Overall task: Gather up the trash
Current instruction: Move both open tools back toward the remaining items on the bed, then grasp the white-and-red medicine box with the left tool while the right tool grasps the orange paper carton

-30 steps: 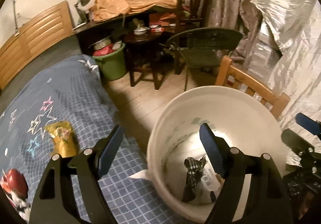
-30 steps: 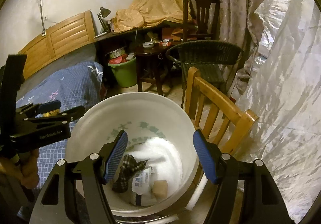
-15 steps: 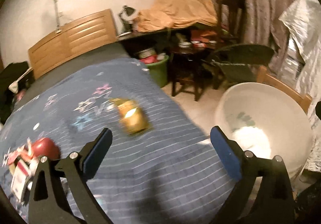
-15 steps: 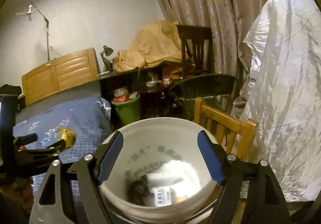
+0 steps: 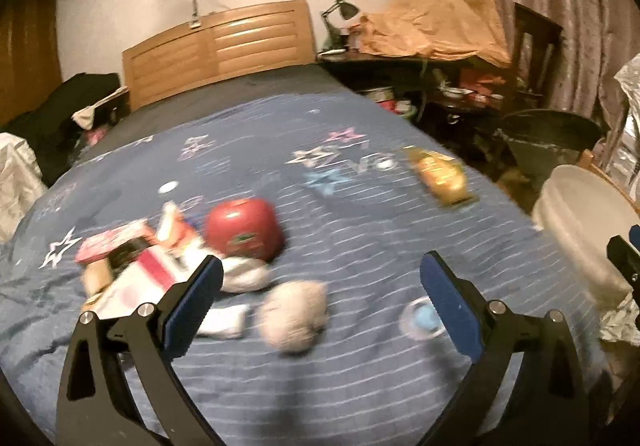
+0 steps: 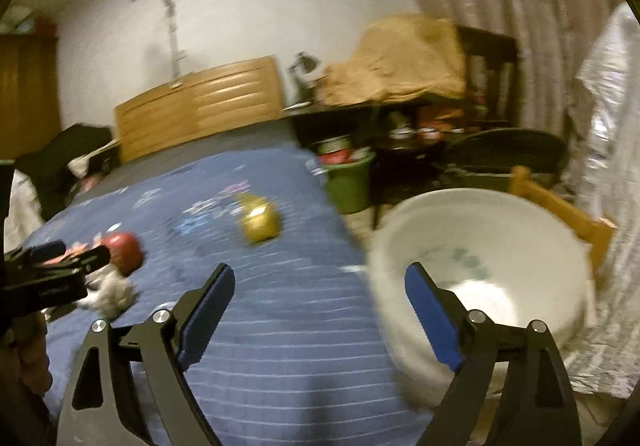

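Trash lies on the blue bed cover (image 5: 360, 366): a crumpled grey paper ball (image 5: 294, 316), a red round pack (image 5: 244, 230), a red-and-white carton pile (image 5: 136, 266), a gold wrapper (image 5: 440, 174) and a small clear lid (image 5: 422, 320). My left gripper (image 5: 320, 298) is open and empty, just above the paper ball. The white bucket (image 6: 480, 270) stands to the right of the bed. My right gripper (image 6: 320, 302) is open and empty over the bed edge beside the bucket. The gold wrapper (image 6: 260, 222) and red pack (image 6: 124, 250) also show there.
A wooden headboard (image 5: 216, 46) is at the far end. A green bin (image 6: 348, 182), a dark desk with clutter (image 5: 440, 66), a wicker chair (image 6: 504, 150) and a wooden chair (image 6: 568, 214) stand right of the bed. Silver plastic sheeting (image 6: 608, 166) hangs at far right.
Both grippers have swung left, away from over the bucket toward the bed. The left one now faces the trash pile; both stay open and empty.
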### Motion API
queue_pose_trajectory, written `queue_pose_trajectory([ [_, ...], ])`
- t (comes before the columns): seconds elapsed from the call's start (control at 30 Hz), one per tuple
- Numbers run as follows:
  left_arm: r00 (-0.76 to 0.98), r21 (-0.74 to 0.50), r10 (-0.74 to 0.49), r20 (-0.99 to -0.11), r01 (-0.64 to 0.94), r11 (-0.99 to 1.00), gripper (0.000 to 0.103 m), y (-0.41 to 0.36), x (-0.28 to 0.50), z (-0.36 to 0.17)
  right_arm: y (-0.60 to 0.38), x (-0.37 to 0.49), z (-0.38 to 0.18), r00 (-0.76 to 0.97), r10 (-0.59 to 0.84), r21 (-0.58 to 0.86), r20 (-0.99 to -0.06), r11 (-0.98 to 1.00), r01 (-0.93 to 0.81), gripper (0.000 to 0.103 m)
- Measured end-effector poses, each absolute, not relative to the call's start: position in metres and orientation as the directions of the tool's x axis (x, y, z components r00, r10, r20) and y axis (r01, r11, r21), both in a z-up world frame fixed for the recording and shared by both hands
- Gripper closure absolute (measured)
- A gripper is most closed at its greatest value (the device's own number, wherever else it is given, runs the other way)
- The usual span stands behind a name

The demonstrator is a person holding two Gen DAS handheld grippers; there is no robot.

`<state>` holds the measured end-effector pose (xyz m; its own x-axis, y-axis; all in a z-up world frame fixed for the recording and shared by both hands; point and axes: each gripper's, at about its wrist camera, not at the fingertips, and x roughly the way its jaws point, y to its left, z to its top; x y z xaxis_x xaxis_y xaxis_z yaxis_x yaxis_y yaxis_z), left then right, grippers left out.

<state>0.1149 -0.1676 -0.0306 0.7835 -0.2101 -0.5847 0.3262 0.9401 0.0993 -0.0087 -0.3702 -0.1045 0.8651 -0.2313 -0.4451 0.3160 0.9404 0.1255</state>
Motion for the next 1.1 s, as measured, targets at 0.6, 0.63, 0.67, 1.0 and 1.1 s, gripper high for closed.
queue_pose_trajectory([
  [0.6, 0.783, 0.393, -0.074, -0.618, 0.389, 0.833, 0.010, -0.003, 0.140, -0.058, -0.252, 0.045, -0.122, 0.833, 0.009, 0.135, -0.553, 0.988, 0.080, 0.005],
  [0.63, 0.789, 0.427, -0.067, -0.611, 0.400, 0.811, 0.010, -0.007, 0.143, -0.061, -0.255, 0.044, -0.123, 0.831, 0.009, 0.137, -0.556, 0.987, 0.081, 0.005],
  [0.67, 0.787, 0.442, -0.067, -0.614, 0.413, 0.796, 0.010, -0.010, 0.146, -0.064, -0.256, 0.045, -0.124, 0.828, 0.007, 0.139, -0.560, 0.987, 0.086, 0.005],
  [1.0, 0.743, 0.406, -0.090, -0.663, 0.458, 0.791, 0.052, -0.017, 0.168, -0.076, -0.259, 0.047, -0.124, 0.820, 0.021, 0.149, -0.571, 0.986, 0.079, 0.005],
  [1.1, 0.759, 0.361, -0.109, -0.642, 0.425, 0.830, 0.052, -0.006, 0.150, -0.060, -0.255, 0.047, -0.121, 0.823, 0.047, 0.150, -0.567, 0.988, 0.046, 0.005],
])
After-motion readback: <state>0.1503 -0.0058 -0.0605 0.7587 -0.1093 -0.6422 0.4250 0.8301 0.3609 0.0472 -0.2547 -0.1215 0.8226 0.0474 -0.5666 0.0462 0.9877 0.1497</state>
